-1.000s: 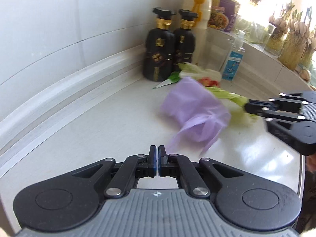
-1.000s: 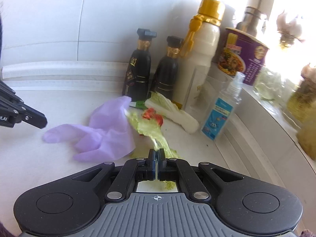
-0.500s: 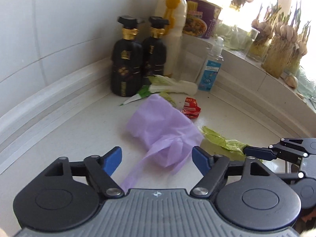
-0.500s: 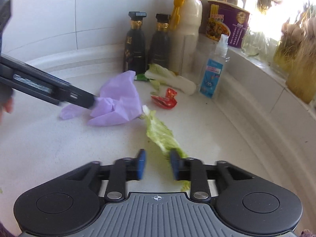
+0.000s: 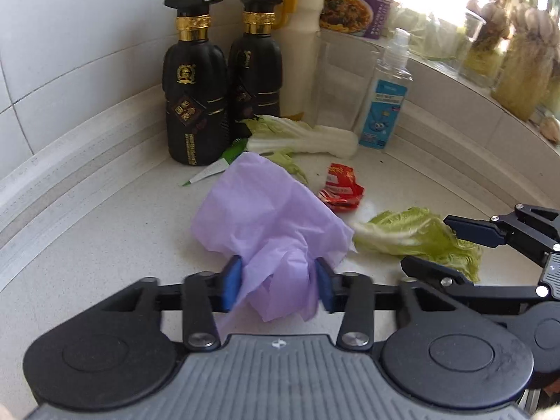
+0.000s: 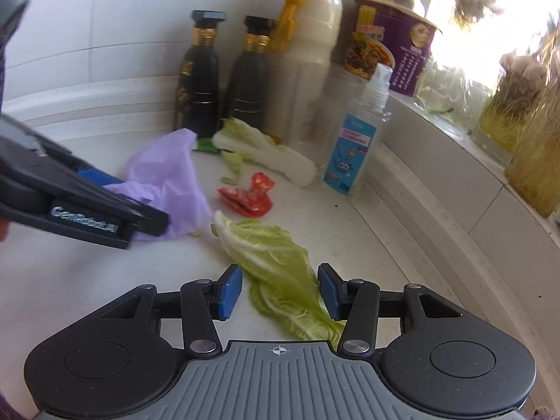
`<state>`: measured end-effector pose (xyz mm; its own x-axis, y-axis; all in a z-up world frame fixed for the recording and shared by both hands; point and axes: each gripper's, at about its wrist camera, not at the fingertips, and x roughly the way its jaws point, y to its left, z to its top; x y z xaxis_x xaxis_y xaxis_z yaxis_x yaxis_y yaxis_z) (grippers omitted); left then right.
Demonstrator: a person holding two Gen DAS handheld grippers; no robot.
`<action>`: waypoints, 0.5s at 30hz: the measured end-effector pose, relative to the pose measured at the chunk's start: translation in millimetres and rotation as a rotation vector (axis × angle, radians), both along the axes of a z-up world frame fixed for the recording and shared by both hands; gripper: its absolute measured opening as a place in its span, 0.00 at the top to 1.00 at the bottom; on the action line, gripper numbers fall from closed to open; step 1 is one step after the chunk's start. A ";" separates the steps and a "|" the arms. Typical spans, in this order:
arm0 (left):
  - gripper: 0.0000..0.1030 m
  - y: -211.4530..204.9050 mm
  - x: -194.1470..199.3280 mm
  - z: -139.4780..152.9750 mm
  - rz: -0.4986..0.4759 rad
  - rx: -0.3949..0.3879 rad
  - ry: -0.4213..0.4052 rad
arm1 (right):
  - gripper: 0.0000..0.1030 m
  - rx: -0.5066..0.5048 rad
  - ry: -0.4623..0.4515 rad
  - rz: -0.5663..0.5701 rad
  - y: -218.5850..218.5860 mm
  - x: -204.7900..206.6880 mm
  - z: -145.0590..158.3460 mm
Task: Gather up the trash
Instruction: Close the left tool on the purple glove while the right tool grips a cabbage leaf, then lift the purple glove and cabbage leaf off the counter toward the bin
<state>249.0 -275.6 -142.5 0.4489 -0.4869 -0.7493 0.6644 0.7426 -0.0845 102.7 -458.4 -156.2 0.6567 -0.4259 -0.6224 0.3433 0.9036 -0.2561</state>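
Observation:
A crumpled purple glove (image 5: 266, 217) lies on the white counter (image 5: 105, 231). My left gripper (image 5: 276, 287) has its blue pads on either side of the glove's near end, and its jaws are closing. A pale green lettuce leaf (image 6: 276, 259) lies flat between the pads of my right gripper (image 6: 278, 290), whose jaws are opening and not pressing it. A red crumpled wrapper (image 5: 341, 189) sits between the glove and the leaf. A white cabbage stalk (image 5: 301, 138) rests by the bottles. The left gripper (image 6: 140, 199) shows at the left of the right wrist view.
Two black bottles (image 5: 194, 105) stand in the corner against the tiled wall, beside a white bottle with a yellow cap (image 6: 308, 59), a clear glass (image 5: 343, 84) and a small sanitizer bottle (image 5: 385, 105). A purple noodle cup (image 6: 388, 49) and jars line the raised ledge on the right.
My left gripper moved forward onto the glove, opened wide, then narrowed around it. My right gripper went from shut to open, with the leaf now lying away from the pile.

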 end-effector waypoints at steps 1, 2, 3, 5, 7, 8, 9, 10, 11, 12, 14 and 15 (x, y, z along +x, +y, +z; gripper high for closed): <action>0.73 0.4 0.9 0.5 0.008 0.001 0.002 | 0.54 0.015 -0.005 -0.007 -4.4 1.8 -0.5; 0.79 0.0 2.4 0.8 0.016 0.004 0.003 | 0.55 0.029 -0.010 -0.014 -8.8 3.9 -0.9; 0.83 0.3 3.7 1.2 0.025 0.006 0.005 | 0.55 0.046 -0.020 -0.019 -12.9 5.5 -1.1; 0.87 1.5 5.7 2.2 0.035 0.008 0.014 | 0.58 0.088 -0.036 -0.032 -20.4 8.2 -0.5; 0.89 3.5 6.9 3.6 0.047 0.012 0.023 | 0.68 0.135 -0.052 -0.034 -26.4 9.7 -0.3; 0.91 4.8 7.1 4.5 0.052 0.014 0.026 | 0.70 0.156 -0.059 -0.034 -27.8 9.9 -0.2; 0.92 5.9 7.3 5.5 0.057 0.015 0.029 | 0.74 0.166 -0.061 -0.034 -27.9 10.0 -0.2; 0.92 7.7 7.2 6.9 0.061 0.016 0.031 | 0.78 0.166 -0.061 -0.031 -26.2 9.9 -0.4; 0.93 8.9 7.4 7.8 0.062 0.017 0.034 | 0.81 0.158 -0.058 -0.031 -24.1 10.0 -0.5; 0.93 11.0 7.2 9.3 0.066 0.017 0.035 | 0.85 0.149 -0.056 -0.032 -22.3 9.8 -0.2; 0.94 15.0 7.1 12.8 0.074 0.018 0.042 | 0.91 0.149 -0.055 -0.044 -20.9 9.5 1.3; 0.94 17.1 7.4 14.7 0.079 0.018 0.045 | 0.94 0.164 -0.060 -0.050 -21.6 8.7 2.8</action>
